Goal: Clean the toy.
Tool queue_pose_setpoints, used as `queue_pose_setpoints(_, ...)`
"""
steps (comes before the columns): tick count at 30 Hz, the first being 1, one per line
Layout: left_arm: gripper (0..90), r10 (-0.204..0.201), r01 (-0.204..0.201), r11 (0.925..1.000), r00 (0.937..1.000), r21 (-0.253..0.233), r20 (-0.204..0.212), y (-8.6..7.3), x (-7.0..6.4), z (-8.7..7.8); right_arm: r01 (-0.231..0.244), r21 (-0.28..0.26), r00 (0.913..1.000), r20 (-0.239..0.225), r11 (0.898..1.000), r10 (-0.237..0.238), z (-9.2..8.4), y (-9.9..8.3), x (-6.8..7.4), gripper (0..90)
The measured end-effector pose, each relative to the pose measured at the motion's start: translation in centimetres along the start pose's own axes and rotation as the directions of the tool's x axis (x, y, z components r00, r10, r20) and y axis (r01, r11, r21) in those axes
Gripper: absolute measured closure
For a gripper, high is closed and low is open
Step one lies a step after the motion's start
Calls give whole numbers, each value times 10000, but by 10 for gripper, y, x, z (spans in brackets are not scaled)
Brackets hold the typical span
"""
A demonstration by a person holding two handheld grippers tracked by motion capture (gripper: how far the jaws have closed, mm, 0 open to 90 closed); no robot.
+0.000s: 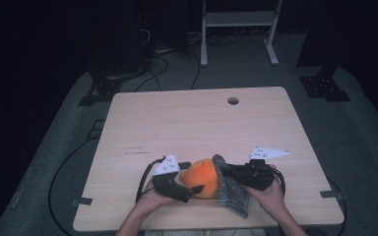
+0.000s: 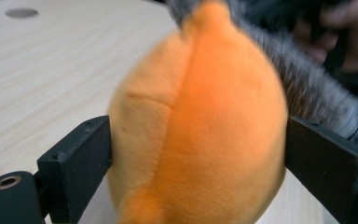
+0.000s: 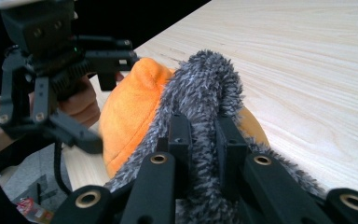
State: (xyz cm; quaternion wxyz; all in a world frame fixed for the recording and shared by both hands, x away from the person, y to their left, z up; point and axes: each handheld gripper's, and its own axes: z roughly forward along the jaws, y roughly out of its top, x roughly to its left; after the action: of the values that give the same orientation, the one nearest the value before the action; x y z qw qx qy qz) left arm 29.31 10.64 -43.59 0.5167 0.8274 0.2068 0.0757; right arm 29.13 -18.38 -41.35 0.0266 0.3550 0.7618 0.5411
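Jaws of the left gripper [image 1: 195,189] spread wide around the orange plush cushion [image 1: 204,177]; jaws of the right gripper [image 1: 225,169] clenched on the grey furry fabric [image 1: 231,191].

Seen along the left gripper [image 2: 198,158]: black jaws standing at either flank of the orange cushion [image 2: 200,126], right at its plush sides, without visibly squeezing it in. Seen along the right gripper [image 3: 200,135]: jaws pinched tight on a ridge of the grey fabric [image 3: 205,88], draped over the orange cushion [image 3: 130,107]. From above: cushion and fabric touching, lying together near the front edge of the pale wooden bench [image 1: 192,123], between the left hand [image 1: 150,199] and the right hand [image 1: 270,194].
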Motion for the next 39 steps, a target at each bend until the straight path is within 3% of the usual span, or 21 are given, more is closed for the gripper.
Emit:
queue_pose_setpoints(1,131,330,-330,9995,9992,13,-247,-1,-3,2,-21,-6,10000,0,10000,21,1,0,0,787)
queue_pose_setpoints(3,258,585,-589,9983,9966,-47,-588,0,-5,1,-67,2,9999,83,10000,67,2,-1,-3,787)
queue_pose_setpoints(8,333,406,-429,9984,9974,-364,-602,1,-3,0,-684,299,9958,631,9972,664,0,-6,-21,789)
queue_pose_setpoints(11,346,439,-495,9963,9960,-709,-782,6,-8,1,-871,338,9943,642,9956,848,-6,-8,-24,789)
queue_pose_setpoints(14,352,403,-517,9922,9941,-1132,-1002,14,-13,-2,-679,-169,9966,450,9975,686,-17,-2,-16,790)
queue_pose_setpoints(16,362,379,-498,9905,9949,-1283,-935,19,-15,-5,-471,-678,9987,163,9966,483,-24,4,-7,790)
queue_pose_setpoints(21,370,804,-901,9920,9909,-884,-1078,29,-22,-9,-27,-1476,9956,-932,9890,-112,-35,19,18,792)
queue_pose_setpoints(23,370,805,-888,9917,9927,-927,-901,32,-25,-10,426,-1455,9947,-867,9884,-557,-31,22,27,790)
queue_pose_setpoints(26,368,1054,-1127,9921,9870,-549,-1212,31,-27,-8,550,-1214,9965,-555,9911,-621,-22,19,26,788)
queue_pose_setpoints(28,340,942,-952,9955,9889,-30,-1147,26,-23,-1,390,-716,9989,-221,9967,-407,-14,12,18,789)
queue_pose_setpoints(30,259,675,-687,9976,9933,-91,-939,20,-18,2,96,-179,9999,-97,9998,-98,-3,1,7,789)
queue_pose_setpoints(32,193,292,-322,9986,9973,-429,-673,21,-13,-1,-365,-218,9990,-276,9991,359,-1,-2,0,788)
queue_pose_setpoints(33,178,-87,68,9967,9997,-810,-224,20,-9,-5,-367,-188,9993,-116,9991,365,-3,-1,-1,789)
queue_pose_setpoints(35,137,-332,348,9943,9993,-1005,176,18,-6,-7,-253,-228,9992,298,9994,260,-5,1,-3,789)
queue_pose_setpoints(39,91,-106,103,9994,9999,-336,-93,12,-5,3,-640,-334,9974,305,9974,650,-8,-1,-12,789)
